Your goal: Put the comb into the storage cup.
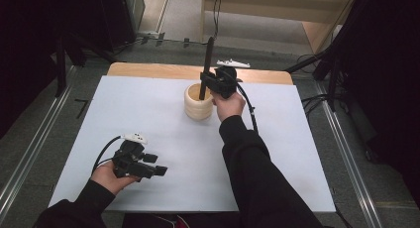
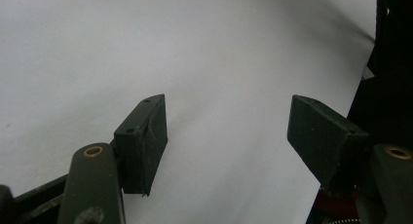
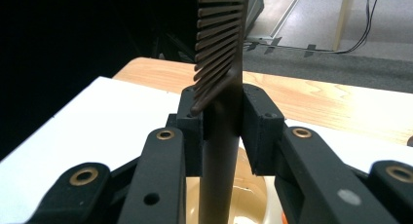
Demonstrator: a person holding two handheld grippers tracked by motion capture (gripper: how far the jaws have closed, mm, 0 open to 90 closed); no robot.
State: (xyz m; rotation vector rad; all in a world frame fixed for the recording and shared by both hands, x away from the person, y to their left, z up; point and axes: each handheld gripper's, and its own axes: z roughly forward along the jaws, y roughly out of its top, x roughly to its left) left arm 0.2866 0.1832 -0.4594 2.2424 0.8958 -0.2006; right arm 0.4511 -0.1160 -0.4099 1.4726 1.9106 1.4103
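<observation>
Left gripper point(image 1: 159, 169) idles at 7 o'clock, fingers apart and empty, while right gripper point(image 1: 206, 79) pinches the comb point(image 3: 221, 83); lower it straight into the cup point(image 1: 198, 108).

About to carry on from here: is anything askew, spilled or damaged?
Nothing stands out. The right hand-held gripper holds the dark comb upright, handle down in the cream holder. The left hand-held gripper is open over the white sheet.
</observation>
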